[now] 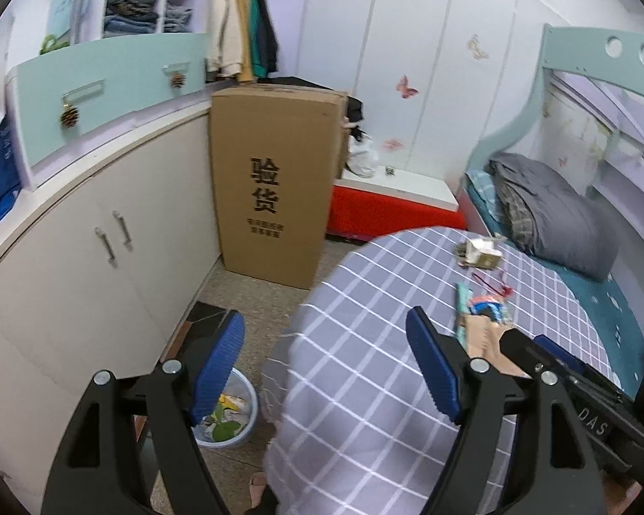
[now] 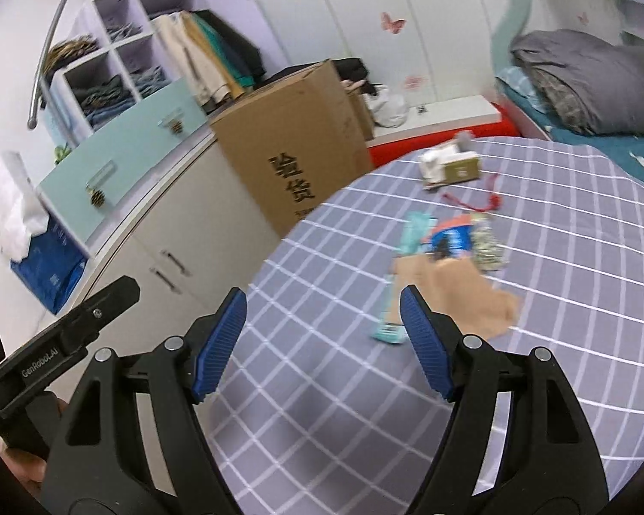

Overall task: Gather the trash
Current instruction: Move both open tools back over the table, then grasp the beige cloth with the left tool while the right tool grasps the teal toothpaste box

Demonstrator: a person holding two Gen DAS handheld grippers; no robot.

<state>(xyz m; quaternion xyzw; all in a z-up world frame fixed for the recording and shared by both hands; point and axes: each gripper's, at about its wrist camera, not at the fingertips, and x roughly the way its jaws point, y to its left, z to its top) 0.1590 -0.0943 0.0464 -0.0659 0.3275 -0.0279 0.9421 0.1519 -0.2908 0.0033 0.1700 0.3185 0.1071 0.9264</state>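
Trash (image 2: 451,253) on tabletop (image 2: 322,407): light, flimsy paper and wrappers; pinch edges. Left hand-held gripper (image 1: 326,369) and right hand-held gripper (image 2: 322,343) both released, empty.

White panelled wardrobe doors (image 1: 412,64) with butterfly stickers fill the wall beyond the fingertips; a tall cardboard box (image 1: 274,180) stands ahead beside cream cabinets (image 1: 107,231) left of the fingers; speckled floor (image 1: 253,300) below.
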